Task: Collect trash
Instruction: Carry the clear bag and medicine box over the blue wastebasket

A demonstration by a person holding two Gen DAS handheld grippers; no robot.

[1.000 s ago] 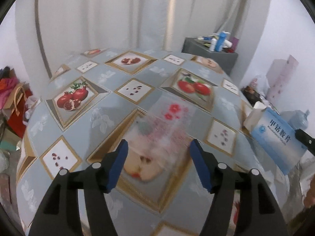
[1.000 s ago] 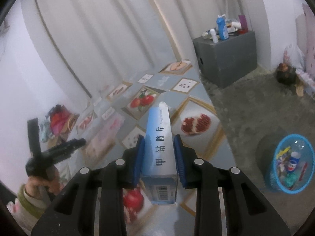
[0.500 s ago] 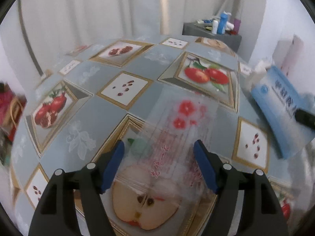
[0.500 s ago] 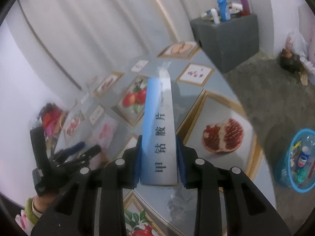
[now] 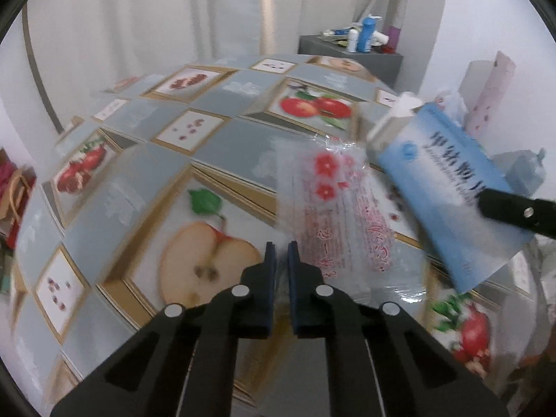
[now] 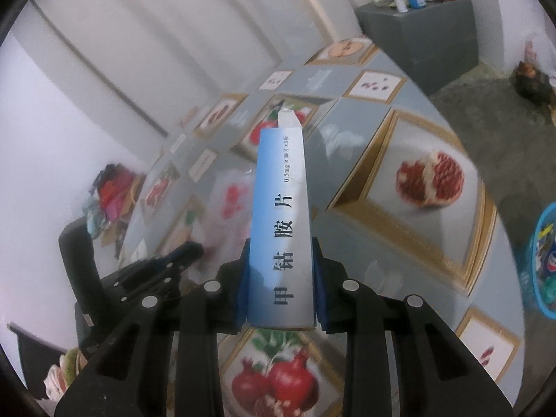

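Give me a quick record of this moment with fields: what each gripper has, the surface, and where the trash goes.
left gripper: shut, at the near edge of the clear printed wrapper; whether it pinches the film cannot be told
right gripper: shut on the blue medicine box, held above the table
surface: table under fruit-print cloth
bin: blue basket on the floor, already holding rubbish

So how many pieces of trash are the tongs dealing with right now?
2: a blue box clamped in the right tongs, and a clear wrapper on the table by the left tongs.
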